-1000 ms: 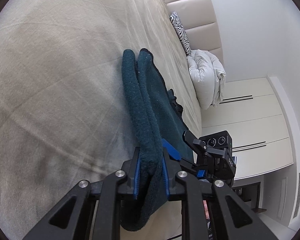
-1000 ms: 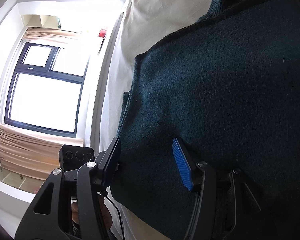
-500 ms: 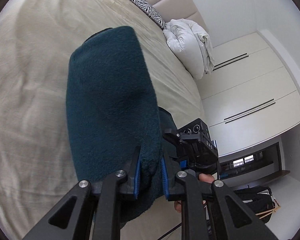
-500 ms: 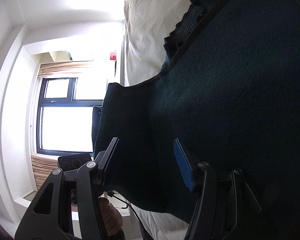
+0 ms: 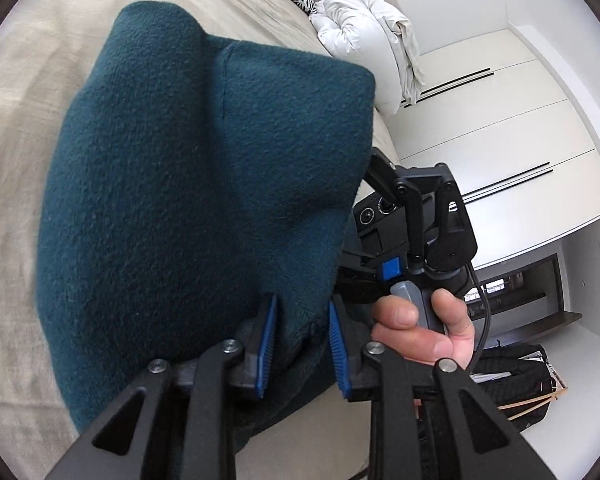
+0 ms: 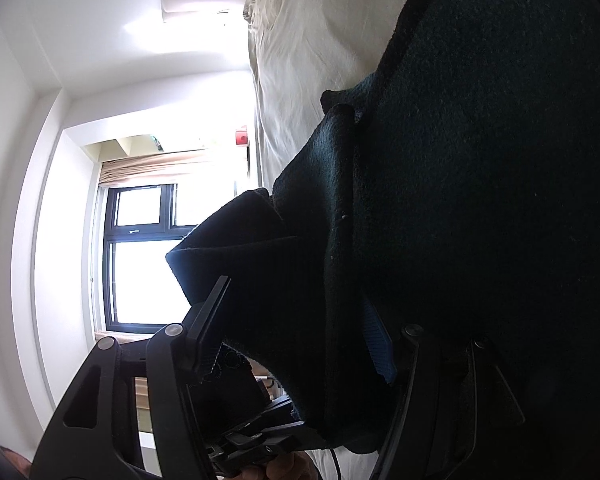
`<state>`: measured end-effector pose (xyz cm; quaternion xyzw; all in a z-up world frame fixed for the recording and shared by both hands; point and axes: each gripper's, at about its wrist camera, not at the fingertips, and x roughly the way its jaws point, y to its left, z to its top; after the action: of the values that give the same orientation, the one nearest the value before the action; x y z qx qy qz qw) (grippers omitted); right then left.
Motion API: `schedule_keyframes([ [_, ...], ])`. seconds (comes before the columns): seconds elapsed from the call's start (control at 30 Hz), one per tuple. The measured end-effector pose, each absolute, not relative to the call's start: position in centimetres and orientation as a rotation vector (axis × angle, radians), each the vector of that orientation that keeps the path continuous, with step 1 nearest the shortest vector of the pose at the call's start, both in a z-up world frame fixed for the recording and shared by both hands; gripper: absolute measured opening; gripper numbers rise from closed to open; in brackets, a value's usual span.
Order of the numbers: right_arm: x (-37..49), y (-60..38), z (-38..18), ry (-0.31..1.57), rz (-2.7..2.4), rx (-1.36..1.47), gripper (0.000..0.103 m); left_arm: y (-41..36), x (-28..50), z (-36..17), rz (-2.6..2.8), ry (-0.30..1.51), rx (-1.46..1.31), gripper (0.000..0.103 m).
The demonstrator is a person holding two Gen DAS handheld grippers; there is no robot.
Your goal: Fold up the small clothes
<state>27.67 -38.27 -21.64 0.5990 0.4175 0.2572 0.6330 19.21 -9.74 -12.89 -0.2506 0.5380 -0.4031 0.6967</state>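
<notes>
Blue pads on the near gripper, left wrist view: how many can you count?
2: one pad left of the teal garment fold, one pad right of it. None seem hidden.

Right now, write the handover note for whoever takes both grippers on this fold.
Left gripper: jaws opening, edge of the dark teal fleece garment between the blue pads.
Right gripper: jaws opening, the same fleece bunched between the fingers.
Garment: doubled over, partly lifted over the beige bed sheet.
Done: one fold brought across.
Left: lay it flat, let go, smooth, finish folding.
</notes>
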Motion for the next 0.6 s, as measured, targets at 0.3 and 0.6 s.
schedule_keyframes([
  [0.3, 26.5, -37.7, -21.7, 0.905, 0.587, 1.395, 0.061, -9.7, 18.8, -11.2, -0.963, 1.164, -0.555, 0.056],
  [0.6, 25.6, -37.5, -21.8, 0.92, 0.593, 1.385, 0.061, -6.4, 16.6, -9.3, -1.041, 1.096, -0.578, 0.06],
])
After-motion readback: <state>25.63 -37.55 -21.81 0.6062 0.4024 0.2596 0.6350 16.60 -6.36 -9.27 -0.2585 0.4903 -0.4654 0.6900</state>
